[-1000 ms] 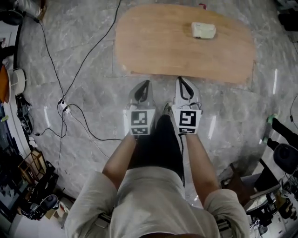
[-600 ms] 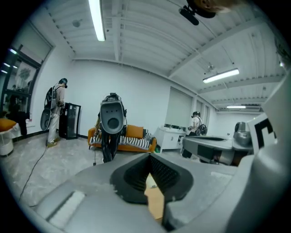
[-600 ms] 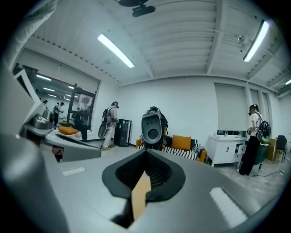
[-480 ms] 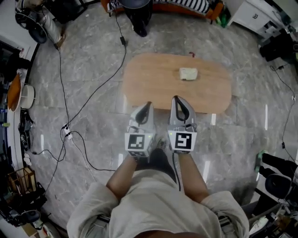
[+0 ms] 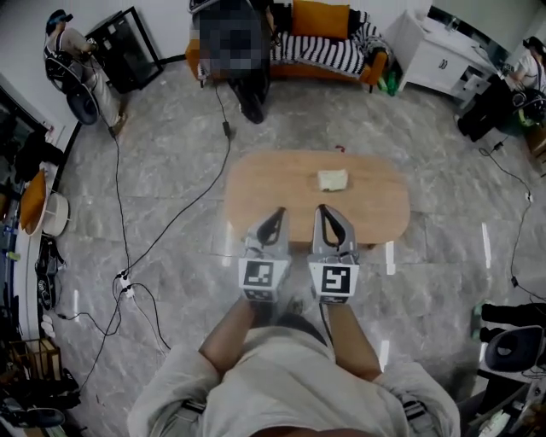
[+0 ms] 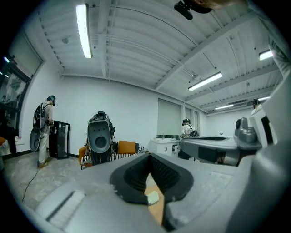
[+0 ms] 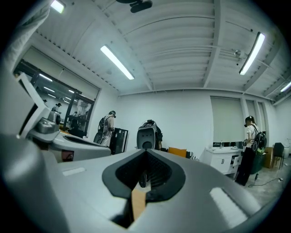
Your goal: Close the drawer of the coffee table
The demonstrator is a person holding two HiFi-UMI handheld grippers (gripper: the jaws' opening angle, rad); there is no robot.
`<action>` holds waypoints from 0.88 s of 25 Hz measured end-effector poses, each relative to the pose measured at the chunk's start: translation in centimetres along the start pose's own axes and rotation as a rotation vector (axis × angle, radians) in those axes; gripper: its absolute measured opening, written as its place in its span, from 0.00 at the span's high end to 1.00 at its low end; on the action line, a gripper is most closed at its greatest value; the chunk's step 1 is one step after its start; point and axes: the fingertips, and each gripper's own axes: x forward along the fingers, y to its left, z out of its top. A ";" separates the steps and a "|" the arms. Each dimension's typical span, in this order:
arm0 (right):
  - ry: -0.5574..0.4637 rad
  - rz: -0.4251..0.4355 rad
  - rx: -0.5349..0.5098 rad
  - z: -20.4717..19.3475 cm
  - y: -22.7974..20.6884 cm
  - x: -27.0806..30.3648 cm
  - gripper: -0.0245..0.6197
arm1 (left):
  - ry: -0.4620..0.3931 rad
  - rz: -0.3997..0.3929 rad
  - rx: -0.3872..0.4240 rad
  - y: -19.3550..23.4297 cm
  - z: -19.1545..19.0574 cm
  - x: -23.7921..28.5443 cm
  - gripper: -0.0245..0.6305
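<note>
Coffee table [image 5: 273, 183] stands in the middle of the grey marble floor [image 5: 153, 154], a small pale block [image 5: 333, 180] on the far part of its wooden worktop, and its drawer cannot be made out from above. Left gripper [image 5: 274, 217] and right gripper [image 5: 325, 212] hover side by side over its near edge, each with fingers pressed together and holding nothing.

A grey marble floor [image 5: 171, 154] lay under white walls [image 6: 132, 109] and long ceiling tube lights [image 6: 83, 29]. An orange sofa [image 5: 320, 19] stood along the far wall, a white cabinet [image 5: 429, 53] near its right end, black cables [image 5: 124, 279] across the floor's left side
</note>
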 end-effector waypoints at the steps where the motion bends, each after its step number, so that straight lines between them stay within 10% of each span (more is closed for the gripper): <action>1: -0.002 -0.004 -0.010 0.2 -0.2 -0.3 0.95 | -0.005 -0.006 -0.002 -0.3 0.3 -0.1 0.93; 22: -0.032 0.020 -0.063 10.1 -1.1 1.4 0.95 | -0.060 -0.025 0.071 -0.1 9.8 0.6 0.93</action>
